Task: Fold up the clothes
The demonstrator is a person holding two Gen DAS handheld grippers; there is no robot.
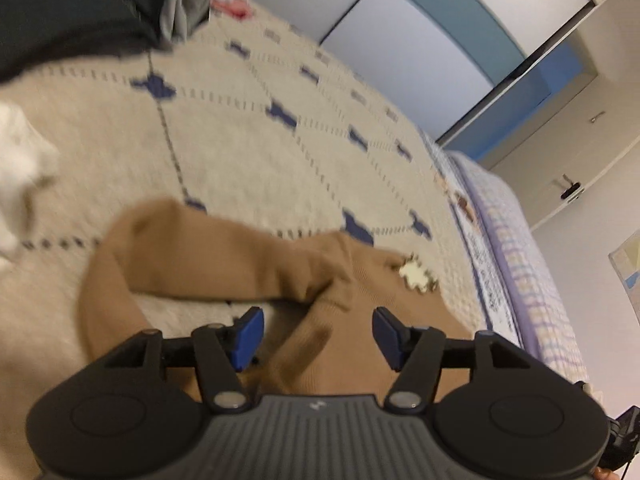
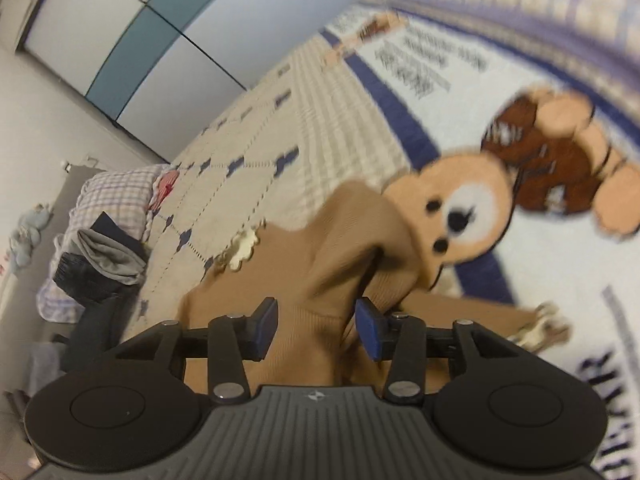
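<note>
Beige waffle-knit blanket with navy diamonds covers the bed, a bear-print quilt at its 3 o'clock edge. Tan knit sweater lies rumpled on both, white flower trim at 2 o'clock. Left gripper fingers stand apart over its fabric, gripping nothing. Right gripper fingers likewise spread, cloth between but unpinched.

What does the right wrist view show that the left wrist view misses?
Right only: the right gripper, open over tan fabric, and the bear print on the bedding. Left only: the left gripper, also open, and white cloth at the frame edge. Both: the tan garment with its cream flower patch, the diamond-patterned bedspread, folded grey clothes.
</note>
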